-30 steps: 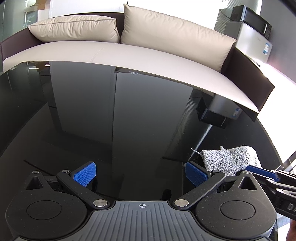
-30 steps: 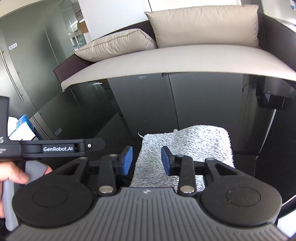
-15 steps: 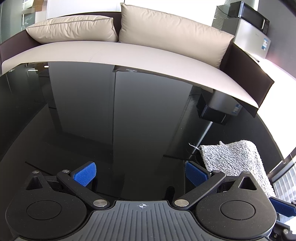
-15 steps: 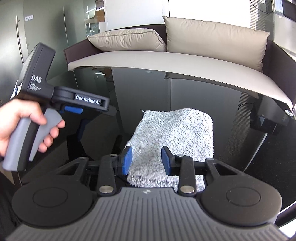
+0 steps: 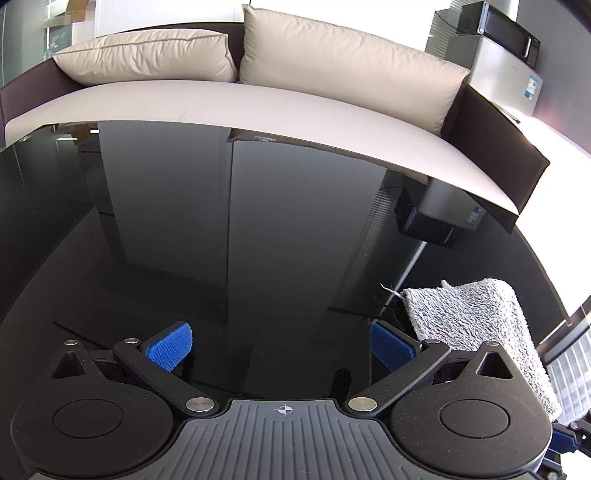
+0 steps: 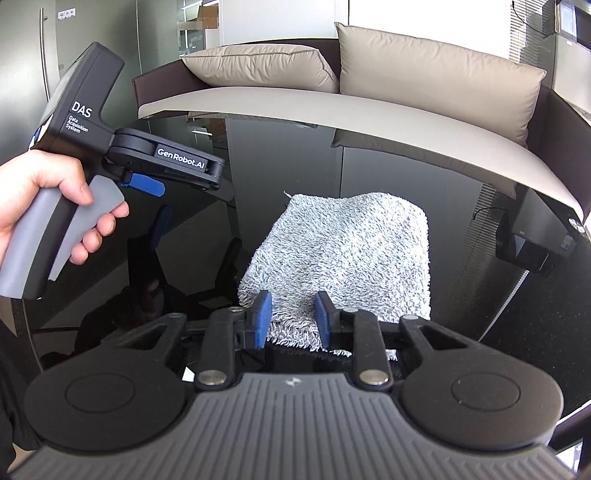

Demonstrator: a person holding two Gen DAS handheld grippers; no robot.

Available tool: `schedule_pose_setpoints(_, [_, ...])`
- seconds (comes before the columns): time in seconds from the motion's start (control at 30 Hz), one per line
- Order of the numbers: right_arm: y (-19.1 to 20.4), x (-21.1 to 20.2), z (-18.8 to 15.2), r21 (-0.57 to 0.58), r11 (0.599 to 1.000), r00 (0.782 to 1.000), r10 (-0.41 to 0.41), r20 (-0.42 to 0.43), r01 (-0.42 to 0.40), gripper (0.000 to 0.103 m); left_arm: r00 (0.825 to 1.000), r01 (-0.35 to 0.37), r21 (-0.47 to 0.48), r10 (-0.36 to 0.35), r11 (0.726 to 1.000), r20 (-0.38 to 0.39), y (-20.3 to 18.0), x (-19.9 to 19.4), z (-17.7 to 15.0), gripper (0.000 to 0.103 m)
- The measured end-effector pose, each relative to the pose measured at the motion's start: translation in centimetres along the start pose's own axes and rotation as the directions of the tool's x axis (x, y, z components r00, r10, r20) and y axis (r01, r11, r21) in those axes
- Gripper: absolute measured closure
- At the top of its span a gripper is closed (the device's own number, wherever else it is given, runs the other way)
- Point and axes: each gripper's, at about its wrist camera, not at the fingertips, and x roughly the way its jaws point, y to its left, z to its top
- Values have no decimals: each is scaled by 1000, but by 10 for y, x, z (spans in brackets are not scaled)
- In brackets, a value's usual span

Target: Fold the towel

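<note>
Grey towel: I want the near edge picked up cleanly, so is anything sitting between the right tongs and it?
Nothing visible. The right tongs are closing with the grey towel's near edge already between the pads, on the bare black glass table.

Office lounge, beige sofa (image 5: 258, 107) with two cushions (image 5: 351, 62), glossy black tabletop (image 5: 258, 240), glass partition doors (image 6: 55, 44), microwave (image 5: 506, 26) on a steel cabinet (image 5: 506, 74)

A glossy black table (image 5: 258, 240) carries one grey, shaggy folded towel (image 6: 347, 251) near its edge.
</note>
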Motion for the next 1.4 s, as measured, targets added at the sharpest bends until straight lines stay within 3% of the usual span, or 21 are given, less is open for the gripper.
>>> schedule_pose_setpoints(0.13, [-3, -2, 2, 6, 1000, 1000, 7, 2, -7, 93, 1000, 0, -2, 0, 1000, 0, 1, 0, 0, 1])
schedule_pose_setpoints(0.3, [-8, -4, 1, 32, 999, 1000, 16, -9, -16, 94, 1000, 2, -2, -2, 1000, 1, 1, 0, 0, 1])
schedule_pose_setpoints(0.4, [-18, -11, 1, 75, 997, 1000, -6, 17, 4, 88, 1000, 3, 0, -3, 1000, 0, 1, 0, 0, 1])
schedule_pose_setpoints(0.6, [-45, -19, -3, 135, 987, 996, -92, 16, 89, 66, 1000, 5, 0, -5, 1000, 1, 1, 0, 0, 1])
schedule_pose_setpoints(0.73, [-60, -17, -9, 168, 976, 990, -143, -9, 142, 66, 1000, 5, 5, -5, 1000, 0, 0, 0, -1, 1])
schedule_pose_setpoints(1.4, [-73, -13, -20, 223, 961, 986, -160, -47, 167, 65, 1000, 7, 13, -7, 1000, -4, -1, 1, 0, 1])
